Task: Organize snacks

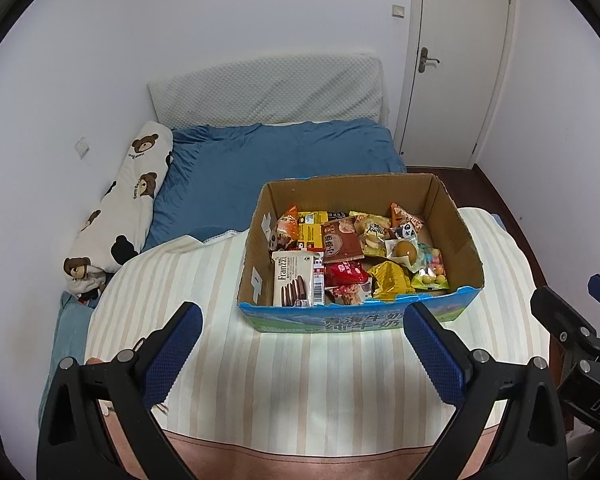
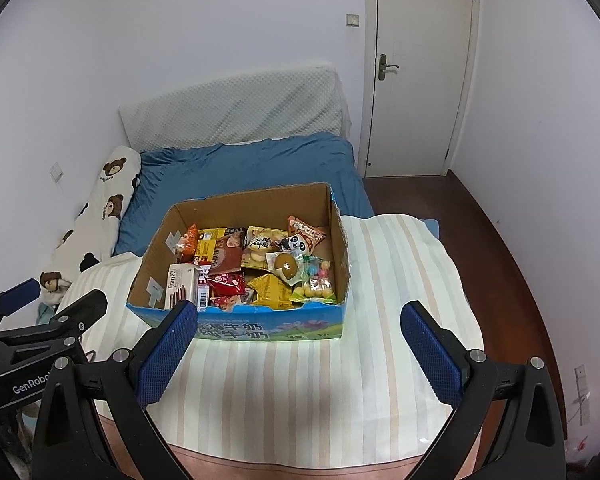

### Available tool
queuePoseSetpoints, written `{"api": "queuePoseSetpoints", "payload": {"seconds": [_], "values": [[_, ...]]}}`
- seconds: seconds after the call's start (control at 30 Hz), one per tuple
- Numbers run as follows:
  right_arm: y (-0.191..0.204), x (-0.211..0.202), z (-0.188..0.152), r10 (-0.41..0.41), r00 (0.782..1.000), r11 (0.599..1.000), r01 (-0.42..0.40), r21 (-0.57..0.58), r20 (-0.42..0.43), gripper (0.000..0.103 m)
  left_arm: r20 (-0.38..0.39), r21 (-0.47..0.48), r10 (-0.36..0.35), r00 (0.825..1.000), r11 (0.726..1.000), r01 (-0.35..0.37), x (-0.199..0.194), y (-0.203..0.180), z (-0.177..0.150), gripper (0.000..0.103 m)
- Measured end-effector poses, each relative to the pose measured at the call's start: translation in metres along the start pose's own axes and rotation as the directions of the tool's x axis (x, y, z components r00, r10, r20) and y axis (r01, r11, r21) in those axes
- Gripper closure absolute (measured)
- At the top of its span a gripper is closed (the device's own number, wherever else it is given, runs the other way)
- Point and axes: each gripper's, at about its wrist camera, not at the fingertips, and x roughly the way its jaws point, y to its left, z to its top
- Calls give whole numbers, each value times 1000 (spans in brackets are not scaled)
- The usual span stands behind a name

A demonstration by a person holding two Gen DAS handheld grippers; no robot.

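Note:
An open cardboard box [image 1: 456, 216] with a blue printed front stands on the striped sheet [image 1: 300, 380] and holds several snack packets, among them a white Franzzi biscuit pack [image 1: 292, 284] and a yellow packet [image 1: 392, 280]. The box [image 2: 340, 248] also shows in the right wrist view, with the Franzzi pack [image 2: 182, 284] at its near left. My left gripper [image 1: 302, 320] is open and empty, in front of the box. My right gripper [image 2: 300, 318] is open and empty, in front of the box. Each gripper shows at the edge of the other's view.
A blue quilt [image 1: 260, 172] covers the far half of the bed. A bear-print pillow [image 1: 128, 208] lies along the left wall. A white padded headboard cushion [image 1: 268, 92] leans on the far wall. A white door [image 1: 460, 60] and dark wooden floor [image 2: 480, 220] are on the right.

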Motion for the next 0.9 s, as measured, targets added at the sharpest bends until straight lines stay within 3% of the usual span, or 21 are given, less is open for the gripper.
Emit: {"api": "queuePoseSetpoints", "payload": {"seconds": [0.9], "values": [[-5,0,-10,-3,1000,1000,3,5,-23,0,-11,-9,11,1000,1000,-11,-2,2,-9,0]]}}
